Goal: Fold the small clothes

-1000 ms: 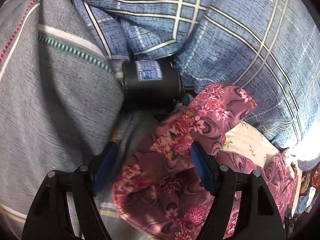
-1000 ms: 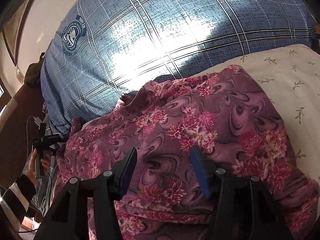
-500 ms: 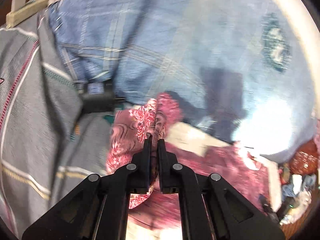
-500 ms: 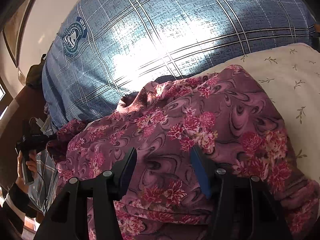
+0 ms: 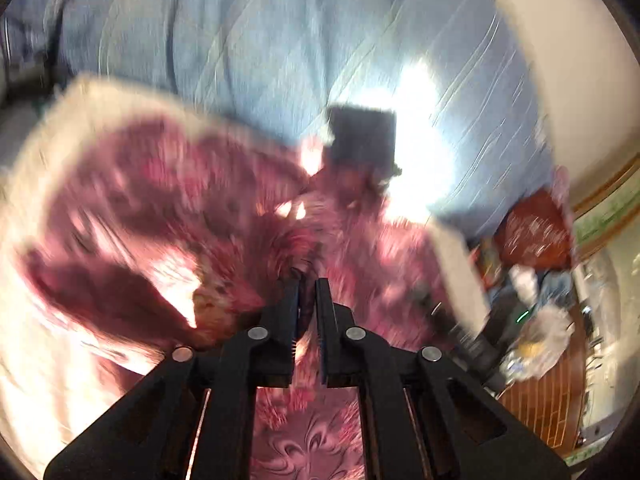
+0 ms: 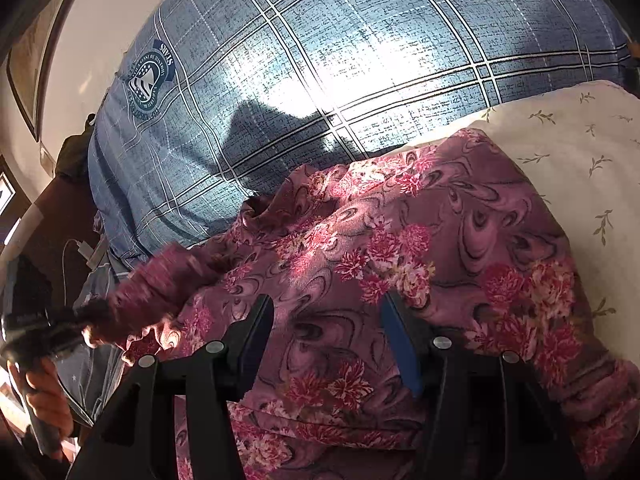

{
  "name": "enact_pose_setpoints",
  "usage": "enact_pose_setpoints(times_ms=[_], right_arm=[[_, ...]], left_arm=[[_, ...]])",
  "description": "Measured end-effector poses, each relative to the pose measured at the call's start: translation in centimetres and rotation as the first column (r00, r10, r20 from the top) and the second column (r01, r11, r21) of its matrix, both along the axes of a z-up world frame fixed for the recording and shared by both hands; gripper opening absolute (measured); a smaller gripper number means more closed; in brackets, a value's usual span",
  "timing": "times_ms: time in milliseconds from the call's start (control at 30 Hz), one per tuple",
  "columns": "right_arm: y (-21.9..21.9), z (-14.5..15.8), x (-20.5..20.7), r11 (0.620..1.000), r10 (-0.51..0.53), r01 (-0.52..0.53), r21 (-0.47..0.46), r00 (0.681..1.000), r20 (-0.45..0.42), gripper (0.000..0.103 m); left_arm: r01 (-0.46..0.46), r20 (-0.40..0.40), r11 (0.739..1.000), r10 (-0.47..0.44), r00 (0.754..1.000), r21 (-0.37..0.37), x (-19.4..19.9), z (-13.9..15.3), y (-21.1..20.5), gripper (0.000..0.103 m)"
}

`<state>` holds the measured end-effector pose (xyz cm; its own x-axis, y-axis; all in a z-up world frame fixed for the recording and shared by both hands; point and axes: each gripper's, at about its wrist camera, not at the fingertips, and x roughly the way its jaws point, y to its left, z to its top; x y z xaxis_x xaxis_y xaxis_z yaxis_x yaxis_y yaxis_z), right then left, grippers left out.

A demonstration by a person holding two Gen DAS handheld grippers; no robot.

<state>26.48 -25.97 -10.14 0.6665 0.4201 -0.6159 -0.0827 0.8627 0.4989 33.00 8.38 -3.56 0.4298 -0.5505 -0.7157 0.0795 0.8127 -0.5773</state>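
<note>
Nearby, the right gripper point(image 6: 326, 340) hovers wide open over the purple floral garment point(image 6: 460, 240), gripping nothing. To the left, the left gripper point(image 5: 307, 294) is pinched tight on a bunched edge of that cloth. The garment lies on a cream leaf-print sheet point(image 6: 580, 152); beyond, a blue plaid pillow point(image 6: 360, 52).

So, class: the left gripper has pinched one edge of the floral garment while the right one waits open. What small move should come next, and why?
Probably carry the left gripper across, laying its pinched edge over the floral garment. Its fingers are shut on cloth and that corner is lifted, while the right gripper hangs open above the spread part, holding nothing.
</note>
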Motion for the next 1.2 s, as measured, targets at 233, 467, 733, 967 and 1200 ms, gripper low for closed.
enact_pose_setpoints(times_ms=[233,467,733,967,1200], right_arm=[[0.5,1.1,0.7,1.0,-0.009,0.009,0.003,0.997,-0.082,0.062],[7.4,1.6,1.7,0.937,0.184,-0.133,0.322,0.974,-0.132,0.073],[11.9,-1.0,4.7,0.916,0.132,-0.015,0.402,0.955,-0.265,0.025],[3.6,2.6,1.4,0.93,0.012,0.028,0.367,0.994,-0.106,0.008],[-6.9,0.6,-1.1,0.901,-0.173,0.225,0.37,0.97,-0.168,0.008]], left_arm=[[-0.022,0.012,0.998,0.023,1.0,-0.057,-3.9,0.9,0.0,0.046],[-0.072,0.09,0.997,0.072,0.993,0.0,-6.3,2.1,2.7,0.055],[-0.121,0.073,0.993,0.122,0.99,-0.019,-6.9,0.7,4.1,0.055],[-0.158,0.026,0.986,0.159,0.987,-0.054,-6.6,-0.8,4.5,0.055],[-0.189,-0.006,0.98,0.189,0.982,-0.068,-5.4,-2.0,3.0,0.055]])
